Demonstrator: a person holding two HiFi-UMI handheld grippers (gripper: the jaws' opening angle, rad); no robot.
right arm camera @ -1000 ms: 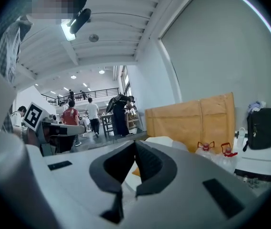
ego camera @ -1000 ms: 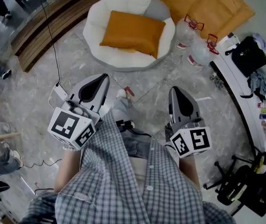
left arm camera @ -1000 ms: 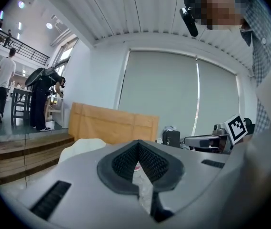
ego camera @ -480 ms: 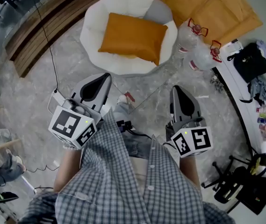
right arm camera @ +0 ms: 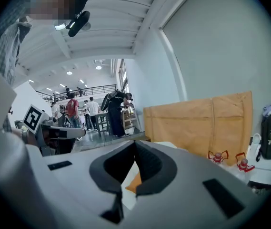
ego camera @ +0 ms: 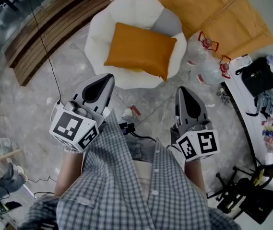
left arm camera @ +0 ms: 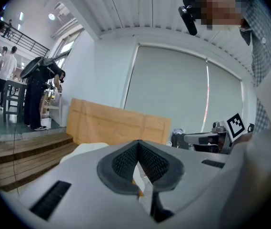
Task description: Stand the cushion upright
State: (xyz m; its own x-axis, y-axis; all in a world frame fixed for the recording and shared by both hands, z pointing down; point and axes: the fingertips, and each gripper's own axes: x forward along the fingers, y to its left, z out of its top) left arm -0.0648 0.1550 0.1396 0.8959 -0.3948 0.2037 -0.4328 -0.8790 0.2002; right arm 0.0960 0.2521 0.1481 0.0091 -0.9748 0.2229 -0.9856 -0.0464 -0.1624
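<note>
"So, any writing to read?"
"Only square black-and-white markers on the cubes (ego camera: 74, 131)."
"And the hands?"
"Left gripper (ego camera: 106, 79) and right gripper (ego camera: 181, 91) point forward, nearly level, above the floor (ego camera: 30, 95). Fingers (left arm camera: 123, 162) are clenched on nothing."
"The cushion (ego camera: 141, 49)?"
"Orange, lying in the white chair (ego camera: 98, 32) ahead, mostly hidden in both gripper views."

Through the right gripper view I get only an orange sliver of the cushion (right arm camera: 134, 184); the right gripper (right arm camera: 135, 146) blocks the rest with its own body. In the head view the cushion covers the middle of the white chair (ego camera: 100, 32). The cardboard (ego camera: 222, 13) runs off the top edge. The small items (ego camera: 270, 128) at the shelf's (ego camera: 246, 104) right edge are perhaps bottles, too small to tell.
</note>
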